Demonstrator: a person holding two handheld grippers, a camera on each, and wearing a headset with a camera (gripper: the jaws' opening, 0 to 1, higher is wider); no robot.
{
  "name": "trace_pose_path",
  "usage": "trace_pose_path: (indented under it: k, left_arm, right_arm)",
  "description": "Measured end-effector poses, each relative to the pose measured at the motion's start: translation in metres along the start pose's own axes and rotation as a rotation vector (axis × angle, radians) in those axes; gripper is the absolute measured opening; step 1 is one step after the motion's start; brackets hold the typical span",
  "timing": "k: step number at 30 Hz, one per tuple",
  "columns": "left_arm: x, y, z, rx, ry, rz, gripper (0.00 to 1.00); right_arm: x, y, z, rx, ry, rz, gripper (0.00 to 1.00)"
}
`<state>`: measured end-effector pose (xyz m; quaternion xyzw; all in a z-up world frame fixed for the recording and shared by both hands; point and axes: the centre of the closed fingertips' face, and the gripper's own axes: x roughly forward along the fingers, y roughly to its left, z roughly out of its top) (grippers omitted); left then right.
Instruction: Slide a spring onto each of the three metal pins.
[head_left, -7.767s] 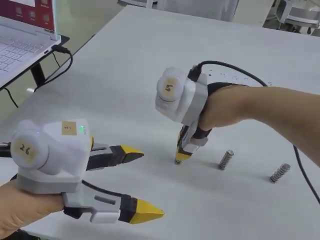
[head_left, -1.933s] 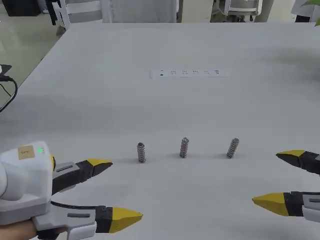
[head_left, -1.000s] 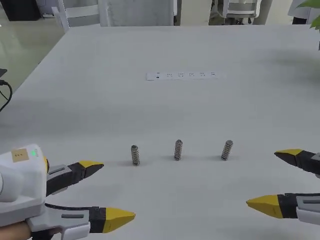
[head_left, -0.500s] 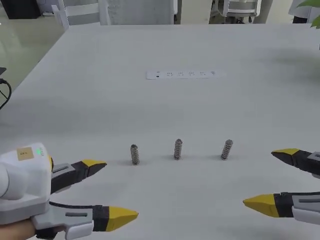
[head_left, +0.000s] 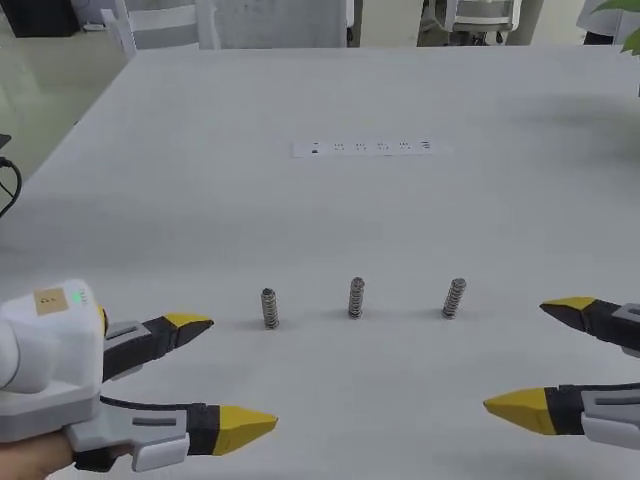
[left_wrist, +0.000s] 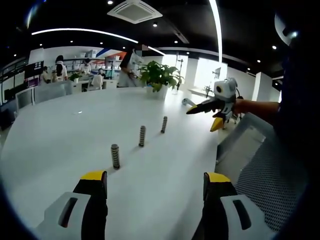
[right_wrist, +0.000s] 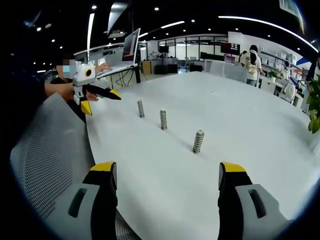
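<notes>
3 springs are seen upright in a row on the surface — judged already seated on their pins — with the left hand-held gripper at near left and the right hand-held gripper at near right, both spread wide and empty, so only a seating check is called for.

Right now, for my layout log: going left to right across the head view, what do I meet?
left gripper → left spring → middle spring → right spring → right gripper
</notes>
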<state>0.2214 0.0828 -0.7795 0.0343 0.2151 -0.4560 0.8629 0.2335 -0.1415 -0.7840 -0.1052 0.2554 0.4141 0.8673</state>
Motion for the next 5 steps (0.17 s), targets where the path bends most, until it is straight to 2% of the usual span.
trace_pose_path:
  k: [5]
  left_arm:
    - [0.0007, 0.0004, -0.0004, -0.002, -0.003, 0.000, 0.75]
  right_arm:
    - [-0.0002, -0.0018, 0.0001, -0.002, 0.003, -0.003, 0.84]
